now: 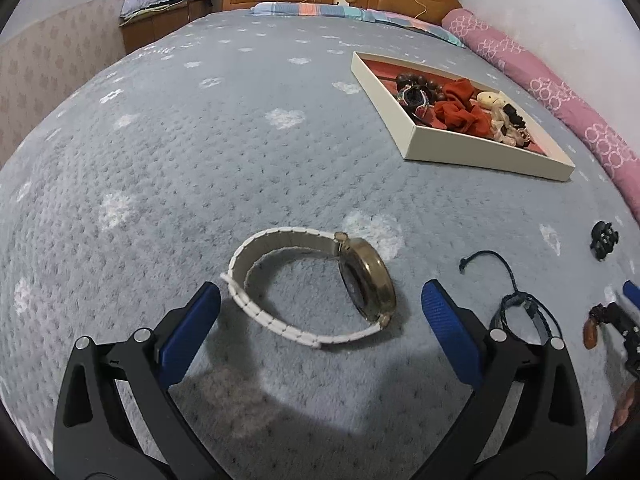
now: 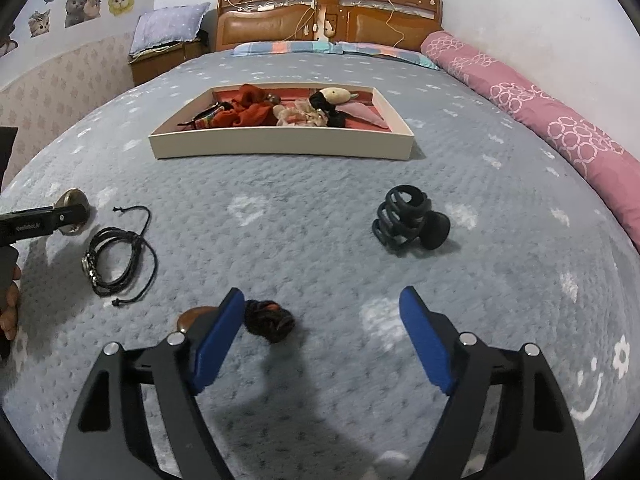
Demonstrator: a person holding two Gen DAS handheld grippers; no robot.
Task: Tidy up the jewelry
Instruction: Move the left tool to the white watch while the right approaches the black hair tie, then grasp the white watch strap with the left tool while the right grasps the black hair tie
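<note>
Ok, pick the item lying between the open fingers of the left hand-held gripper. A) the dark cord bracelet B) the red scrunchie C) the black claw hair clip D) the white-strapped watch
D: the white-strapped watch lies on the bedspread between the open fingers of the left hand-held gripper; the clip and cord bracelet lie off to its right, and the scrunchie is in the tray.

Grey-blue bedspread, pink rolled quilt, wooden headboard, cat wall stickers, lavender pillow

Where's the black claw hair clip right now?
The black claw hair clip lies on the bedspread in the right wrist view, ahead and slightly right of the open right gripper, short of the tray and well right of the black cord bracelet.
</note>
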